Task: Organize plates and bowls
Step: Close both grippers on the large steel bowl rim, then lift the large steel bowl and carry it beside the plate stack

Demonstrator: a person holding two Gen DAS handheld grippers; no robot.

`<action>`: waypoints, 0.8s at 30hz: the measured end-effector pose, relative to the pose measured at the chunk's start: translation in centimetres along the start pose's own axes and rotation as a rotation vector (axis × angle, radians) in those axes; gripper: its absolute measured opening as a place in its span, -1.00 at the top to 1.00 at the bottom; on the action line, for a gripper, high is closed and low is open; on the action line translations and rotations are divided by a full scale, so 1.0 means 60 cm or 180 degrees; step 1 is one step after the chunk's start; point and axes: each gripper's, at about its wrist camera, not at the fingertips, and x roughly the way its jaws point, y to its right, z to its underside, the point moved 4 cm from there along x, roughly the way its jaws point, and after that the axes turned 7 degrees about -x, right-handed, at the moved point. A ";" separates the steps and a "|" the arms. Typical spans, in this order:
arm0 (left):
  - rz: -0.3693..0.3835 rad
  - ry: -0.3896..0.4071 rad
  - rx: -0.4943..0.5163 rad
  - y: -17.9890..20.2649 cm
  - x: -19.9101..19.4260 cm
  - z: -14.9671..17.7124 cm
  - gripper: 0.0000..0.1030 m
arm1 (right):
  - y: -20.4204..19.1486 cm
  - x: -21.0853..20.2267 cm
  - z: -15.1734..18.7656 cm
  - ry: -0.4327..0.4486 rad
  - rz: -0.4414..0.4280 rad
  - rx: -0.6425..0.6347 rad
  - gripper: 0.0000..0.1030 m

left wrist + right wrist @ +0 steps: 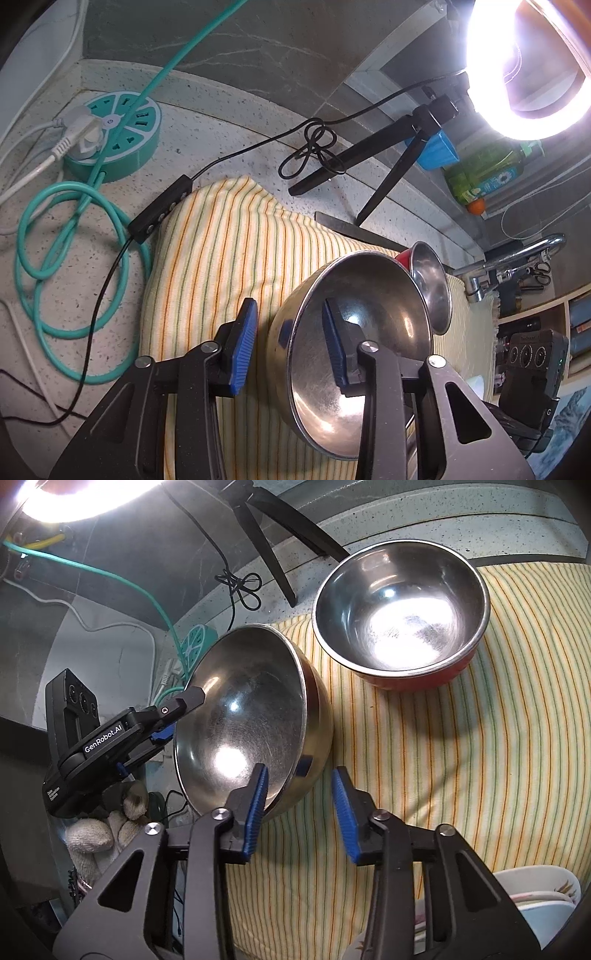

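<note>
A large steel bowl (369, 332) (240, 709) stands tipped on its side on a yellow striped cloth (229, 251) (461, 757). My left gripper (289, 303) straddles its rim, one blue pad inside and one outside, with a gap to the wall on both sides. In the right wrist view one of its fingers (189, 699) reaches over the far rim. My right gripper (300, 768) straddles the near rim the same way, pads apart from the metal. A smaller bowl, steel inside and red outside (430, 280) (399, 609), sits upright behind on the cloth.
A ring light (528, 74) on black tripod legs (388, 155) stands at the back of the speckled counter. A teal power strip (110, 129), coiled teal cable and black cords lie at left. A faucet (517, 258) is at right. White ceramic dishes (546, 897) sit near the cloth's front corner.
</note>
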 end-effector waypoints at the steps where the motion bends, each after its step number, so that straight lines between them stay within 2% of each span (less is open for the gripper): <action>1: 0.0005 -0.0010 0.0008 0.001 0.001 0.001 0.47 | -0.003 0.006 -0.001 -0.0013 -0.0017 -0.0001 0.43; 4: 0.0007 -0.0040 0.0032 0.005 0.007 0.004 0.60 | -0.010 0.008 -0.003 -0.0025 -0.0010 -0.0028 0.47; 14: -0.0002 0.0021 0.0036 0.009 -0.014 0.020 0.60 | -0.024 0.011 0.012 -0.0151 -0.0060 -0.0049 0.48; 24: 0.0013 0.0106 0.0002 0.008 -0.061 0.069 0.60 | -0.049 -0.016 0.059 -0.0214 -0.0198 -0.0167 0.48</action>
